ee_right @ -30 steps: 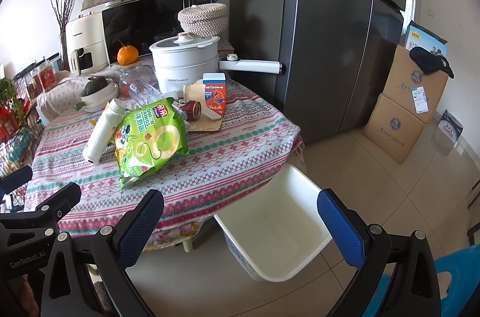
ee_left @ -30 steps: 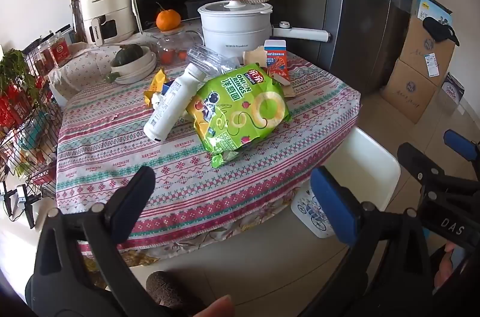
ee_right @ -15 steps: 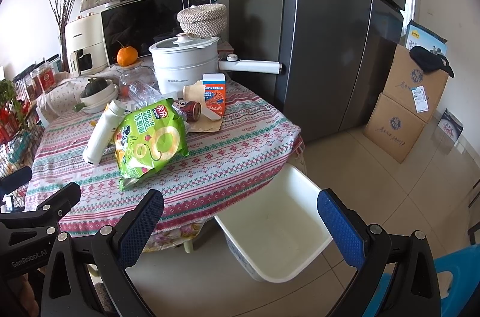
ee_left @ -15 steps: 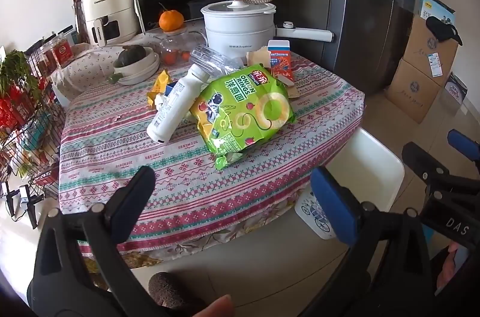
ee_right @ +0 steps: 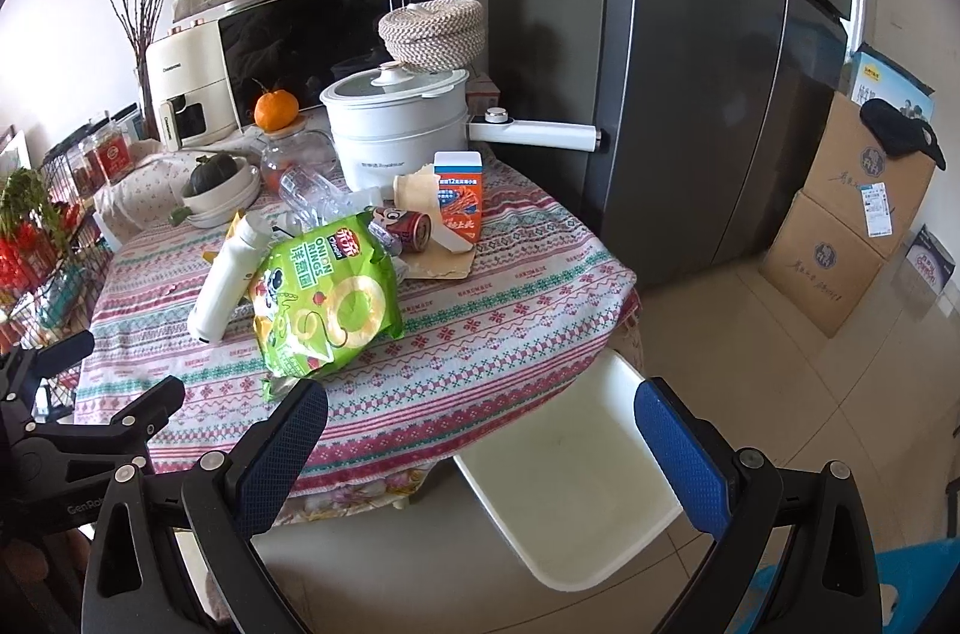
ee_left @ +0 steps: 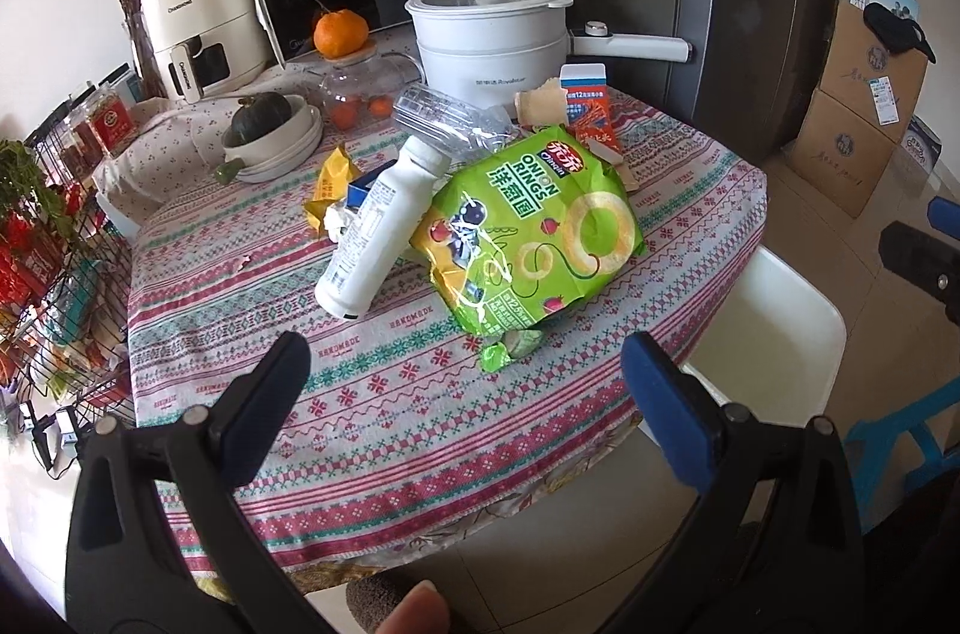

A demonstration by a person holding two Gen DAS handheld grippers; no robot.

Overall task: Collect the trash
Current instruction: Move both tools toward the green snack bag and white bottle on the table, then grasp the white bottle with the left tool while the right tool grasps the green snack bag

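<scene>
While both jaws gape, white bin (ee_right: 576, 490) holds nothing, dark squash (ee_left: 261, 113) in bowl (ee_left: 282, 141).

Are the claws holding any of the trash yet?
No. The left claw and right claw are both open with nothing between their fingers. The green snack bag and white bottle lie untouched on the table.
</scene>
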